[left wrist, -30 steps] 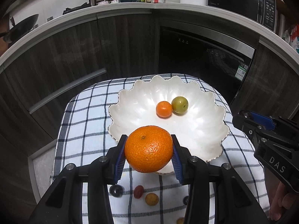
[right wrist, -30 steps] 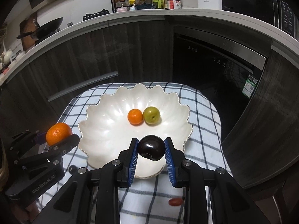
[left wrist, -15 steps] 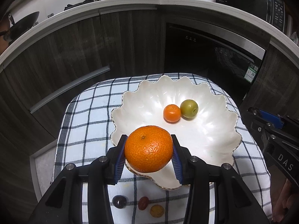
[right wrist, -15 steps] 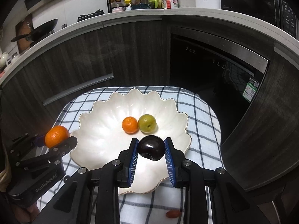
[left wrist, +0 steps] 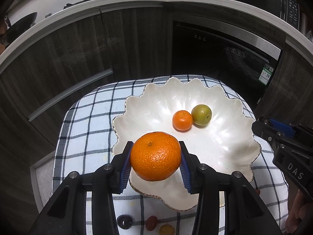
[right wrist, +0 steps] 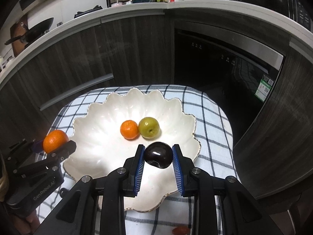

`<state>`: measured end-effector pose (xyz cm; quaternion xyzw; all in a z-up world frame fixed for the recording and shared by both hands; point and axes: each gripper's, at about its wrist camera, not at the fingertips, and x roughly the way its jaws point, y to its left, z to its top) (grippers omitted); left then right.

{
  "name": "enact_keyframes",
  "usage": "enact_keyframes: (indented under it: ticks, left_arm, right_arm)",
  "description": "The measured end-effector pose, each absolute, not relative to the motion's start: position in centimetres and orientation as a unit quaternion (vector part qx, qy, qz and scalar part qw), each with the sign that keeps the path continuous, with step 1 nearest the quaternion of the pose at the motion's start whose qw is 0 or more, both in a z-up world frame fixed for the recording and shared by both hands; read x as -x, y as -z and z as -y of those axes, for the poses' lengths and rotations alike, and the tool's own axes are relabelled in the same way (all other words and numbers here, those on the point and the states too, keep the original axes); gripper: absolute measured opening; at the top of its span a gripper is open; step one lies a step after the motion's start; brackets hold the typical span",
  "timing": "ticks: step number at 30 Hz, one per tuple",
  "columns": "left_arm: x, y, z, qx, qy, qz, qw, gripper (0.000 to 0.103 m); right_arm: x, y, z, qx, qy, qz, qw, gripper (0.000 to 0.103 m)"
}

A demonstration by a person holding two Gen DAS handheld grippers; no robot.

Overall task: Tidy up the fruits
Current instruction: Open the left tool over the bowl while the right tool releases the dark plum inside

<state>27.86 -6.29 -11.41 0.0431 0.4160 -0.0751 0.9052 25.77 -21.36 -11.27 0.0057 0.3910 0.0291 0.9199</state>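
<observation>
A white scalloped bowl (left wrist: 230,137) (right wrist: 93,137) sits on a checked cloth. In it lie a small orange (left wrist: 182,120) (right wrist: 129,129) and a green fruit (left wrist: 201,115) (right wrist: 149,127), touching. My left gripper (left wrist: 155,164) is shut on a large orange (left wrist: 155,156) above the bowl's near left rim; that orange also shows in the right wrist view (right wrist: 54,141). My right gripper (right wrist: 158,161) is shut on a dark plum (right wrist: 158,155) above the bowl's near right part. In the left wrist view only the side of the right gripper's body shows.
Loose small fruits lie on the cloth in front of the bowl: a dark one (left wrist: 125,221), a red one (left wrist: 151,222), a yellow one (left wrist: 166,230); another red one (right wrist: 181,230) shows in the right wrist view. Dark cabinets and a dishwasher (left wrist: 225,58) stand behind the table.
Both grippers have moved forward over the bowl with their fruits still held. The bowl now looks nearer, and the left gripper has shifted toward its left rim.
</observation>
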Motion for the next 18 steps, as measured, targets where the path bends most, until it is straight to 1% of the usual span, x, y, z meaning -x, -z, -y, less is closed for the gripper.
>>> enact_keyframes:
  ticks: [10,18]
  left_arm:
    - [-28.9,12.9,6.7,-0.052,0.083,-0.430,0.897,0.044]
    - [-28.9,13.4,6.6,-0.053,0.084,-0.440,0.892,0.044]
  right_arm:
    - [-26.9,13.3,21.5,-0.010,-0.027,-0.414,0.910,0.030]
    - [-27.1,13.9,21.2,-0.008,-0.030,-0.423,0.906,0.030]
